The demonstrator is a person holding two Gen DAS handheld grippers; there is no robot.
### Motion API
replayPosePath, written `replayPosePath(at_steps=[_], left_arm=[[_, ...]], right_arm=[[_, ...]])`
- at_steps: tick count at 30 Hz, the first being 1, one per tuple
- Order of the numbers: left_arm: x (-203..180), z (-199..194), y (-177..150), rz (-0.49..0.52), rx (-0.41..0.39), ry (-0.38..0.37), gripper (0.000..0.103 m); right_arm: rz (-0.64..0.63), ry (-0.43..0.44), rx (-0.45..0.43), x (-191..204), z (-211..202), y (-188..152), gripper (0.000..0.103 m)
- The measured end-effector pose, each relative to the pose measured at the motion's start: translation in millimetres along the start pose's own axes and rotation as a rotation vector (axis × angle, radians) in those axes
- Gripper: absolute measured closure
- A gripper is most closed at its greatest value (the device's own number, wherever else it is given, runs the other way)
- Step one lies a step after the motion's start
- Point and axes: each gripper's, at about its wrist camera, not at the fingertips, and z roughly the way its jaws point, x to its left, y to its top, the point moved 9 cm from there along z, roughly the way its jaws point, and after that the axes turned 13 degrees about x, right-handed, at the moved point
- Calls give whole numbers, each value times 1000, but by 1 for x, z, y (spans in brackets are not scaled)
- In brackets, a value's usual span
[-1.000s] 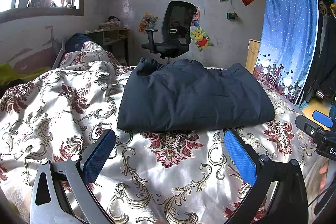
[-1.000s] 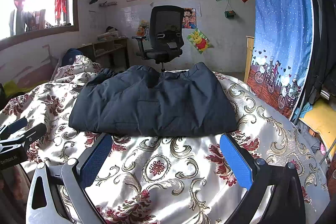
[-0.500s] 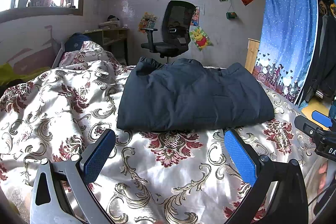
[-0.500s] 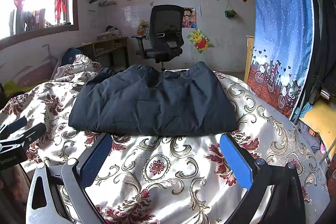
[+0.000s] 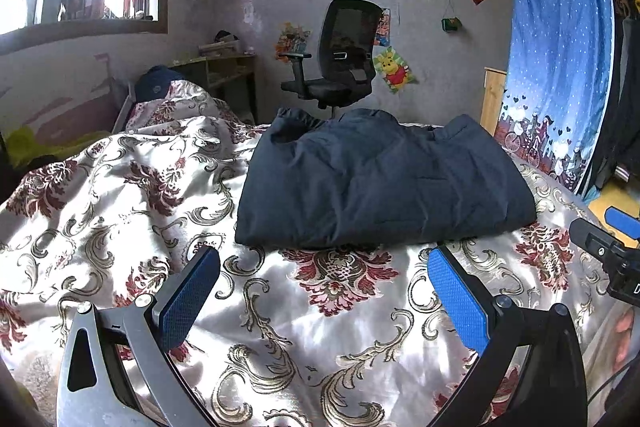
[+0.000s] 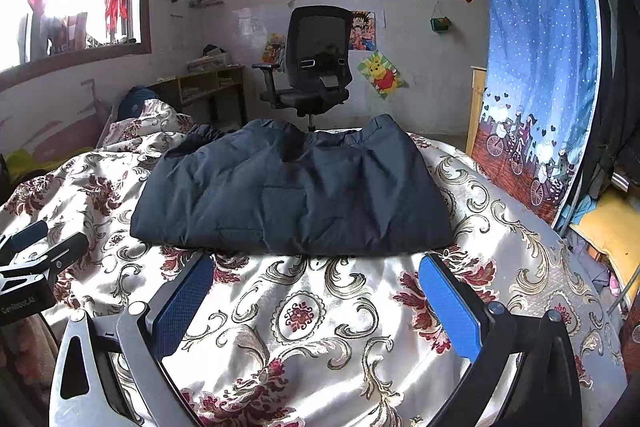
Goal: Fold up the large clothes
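The folded dark jacket (image 5: 380, 183) lies crosswise on the bed (image 5: 340, 327), straight ahead of both released, empty hand-held grippers, left (image 5: 320, 295) and right (image 6: 316, 295), about equally near

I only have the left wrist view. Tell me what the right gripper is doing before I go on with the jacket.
Observer: The right gripper is open, with nothing between its pads, low over the bedspread.
Operator: Report its gap to the jacket.
Observer: Its fingertips look just short of the near edge of the folded jacket; no cloth lies between them.
Operator: Check the bed past the jacket's right corner.
Observer: Bare bedspread runs from that corner to the bed's edge.
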Motion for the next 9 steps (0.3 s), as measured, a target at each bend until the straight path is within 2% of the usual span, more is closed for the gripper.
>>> replayPosePath(at_steps=[9], left_arm=[[2,4,-5,-1,13,-1,1]], right_arm=[[-5,-3,8,0,2,-2,0]])
